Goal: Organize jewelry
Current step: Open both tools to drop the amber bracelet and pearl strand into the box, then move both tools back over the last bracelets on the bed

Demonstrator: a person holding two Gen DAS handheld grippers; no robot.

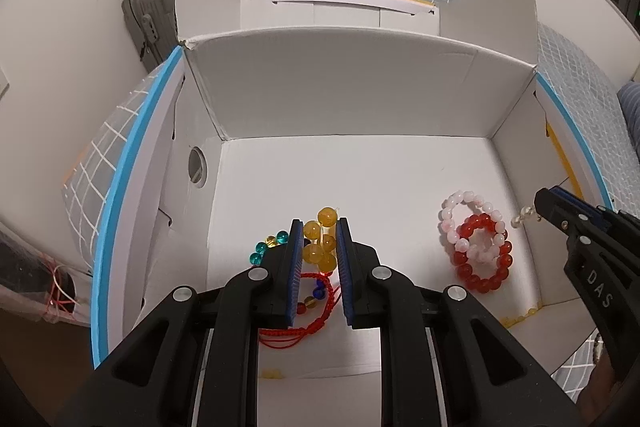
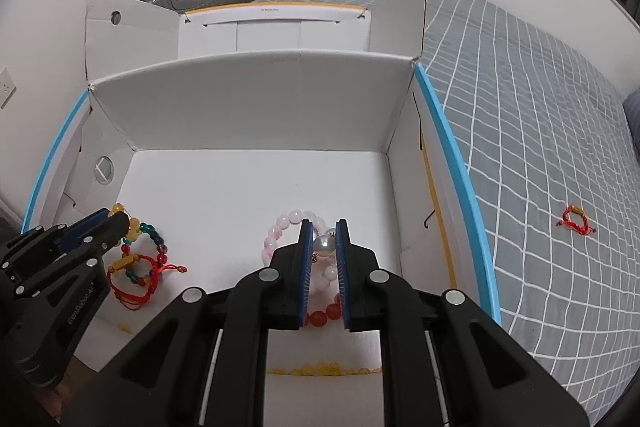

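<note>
The left gripper (image 1: 319, 241) clamps a yellow bead bracelet (image 1: 322, 247) between its blue pads, low over the floor of an open white cardboard box (image 1: 340, 87). The right gripper (image 2: 323, 241) pinches a pearl piece (image 2: 325, 244) above a pink bead bracelet (image 2: 280, 231) and a red bead bracelet (image 1: 486, 263) lying overlapped near the box's right wall. Under the left gripper rest a red cord bracelet (image 2: 132, 287) and a multicolored bead strand (image 2: 150, 231). One small red bracelet (image 2: 576, 221) lies outside on the gridded bedspread (image 2: 520, 107). The strands look light, limp and slick; gripping across two adjoining beads, not one, should hold best.
</note>
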